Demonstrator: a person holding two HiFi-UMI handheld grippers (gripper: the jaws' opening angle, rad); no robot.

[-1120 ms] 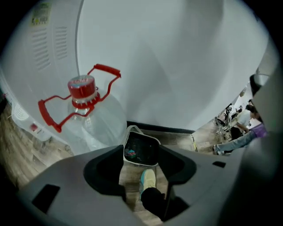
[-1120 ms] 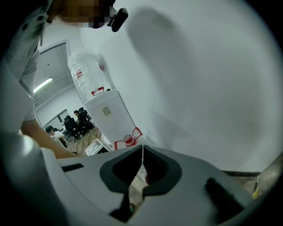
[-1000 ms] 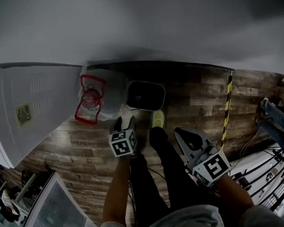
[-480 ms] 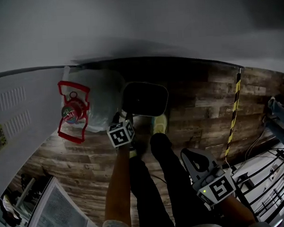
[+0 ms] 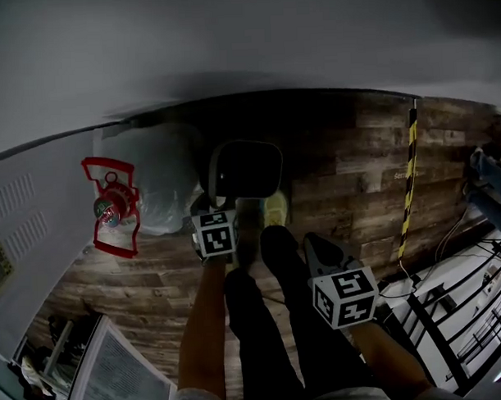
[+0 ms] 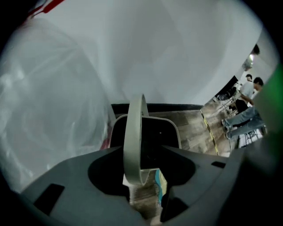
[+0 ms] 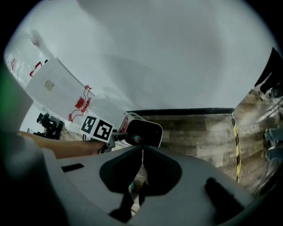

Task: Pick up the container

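The container point(image 5: 245, 169) is a light grey bin with a dark inside, standing on the wood floor against the wall. Its thin grey handle point(image 6: 134, 132) stands upright. My left gripper point(image 5: 220, 206) is at the bin's near left rim. In the left gripper view the handle runs between the wide jaws of that gripper point(image 6: 140, 152), which are closing; the pads do not press on it. My right gripper point(image 5: 311, 244) hangs above the person's right leg, apart from the bin. In its own view the right gripper point(image 7: 142, 152) has its tips together, with the container point(image 7: 143, 132) beyond.
A big clear water jug point(image 5: 160, 186) with a red carrier point(image 5: 111, 210) stands left of the bin, beside a white panel point(image 5: 30, 219). The person's legs and a yellow-green shoe point(image 5: 275, 209) are just in front. Yellow-black tape point(image 5: 407, 181) and a metal rack point(image 5: 459, 311) lie to the right.
The left gripper has closed in on the bin's near left rim. The right gripper dropped, then came back up and toward the middle. The head view has swung.
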